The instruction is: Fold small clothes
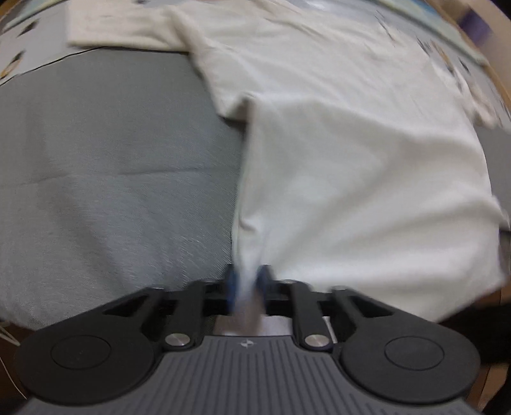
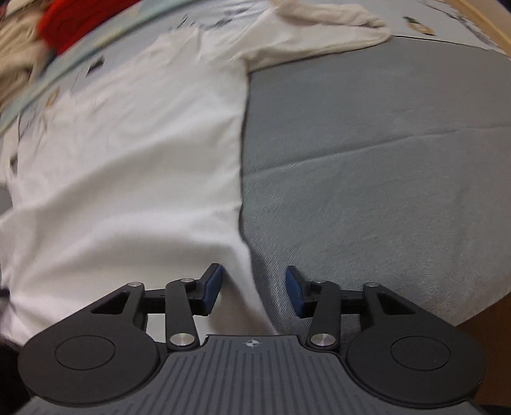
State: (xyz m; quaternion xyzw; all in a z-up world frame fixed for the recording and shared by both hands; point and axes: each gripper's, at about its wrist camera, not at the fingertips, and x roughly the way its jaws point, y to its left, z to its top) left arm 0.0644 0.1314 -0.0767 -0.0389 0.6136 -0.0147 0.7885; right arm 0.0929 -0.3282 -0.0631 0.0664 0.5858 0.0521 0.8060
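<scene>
A white long-sleeved shirt point(image 1: 351, 153) lies spread on a grey cloth surface point(image 1: 111, 175). My left gripper point(image 1: 247, 281) is shut on the shirt's near left hem corner, and the cloth bunches between the blue pads. In the right wrist view the same shirt point(image 2: 127, 159) fills the left half, with one sleeve point(image 2: 319, 35) stretched to the upper right. My right gripper point(image 2: 254, 287) is open, and the shirt's near right hem edge lies between its blue pads, untouched by them. Both views are motion-blurred.
The grey cloth surface point(image 2: 383, 159) extends to the right of the shirt. A patterned light sheet point(image 2: 80, 64) lies beyond the shirt. Something red point(image 2: 73, 19) sits at the far left. A wooden edge point(image 1: 491, 64) runs along the far right.
</scene>
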